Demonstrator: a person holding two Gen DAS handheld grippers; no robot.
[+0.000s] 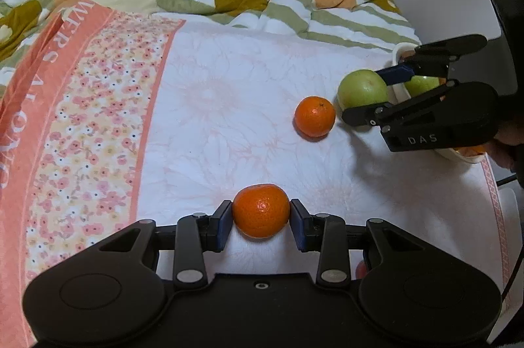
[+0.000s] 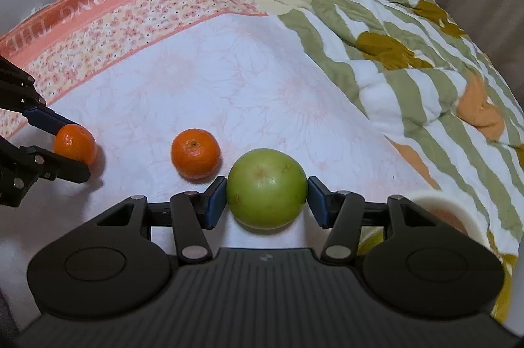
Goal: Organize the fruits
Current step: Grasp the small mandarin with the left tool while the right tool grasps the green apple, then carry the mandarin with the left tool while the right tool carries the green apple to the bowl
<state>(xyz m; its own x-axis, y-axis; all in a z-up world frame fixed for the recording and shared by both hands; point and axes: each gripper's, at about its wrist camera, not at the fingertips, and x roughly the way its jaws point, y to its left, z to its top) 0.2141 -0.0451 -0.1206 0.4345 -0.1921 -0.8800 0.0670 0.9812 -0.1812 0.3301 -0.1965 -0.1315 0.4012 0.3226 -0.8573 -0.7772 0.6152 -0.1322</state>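
**Both grippers closed on fruit on the bed**

The left gripper (image 1: 261,218) has its blue fingers (image 1: 222,228) pressed on either side of a mandarin (image 1: 261,210), which sits on the white floral cloth (image 1: 229,105) spread over the bed. The right gripper (image 2: 267,200) has its fingers (image 2: 214,203) against both sides of a green apple (image 2: 267,189), which also rests on the cloth. A second mandarin (image 2: 195,158) lies free on the cloth between the two held fruits, just beside the apple and farther from the gripped mandarin. A white bowl (image 2: 458,207) stands on the other side of the apple, close to it, and holds another green fruit (image 1: 421,85). A striped flower-print quilt (image 2: 409,30) is bunched beyond the cloth.
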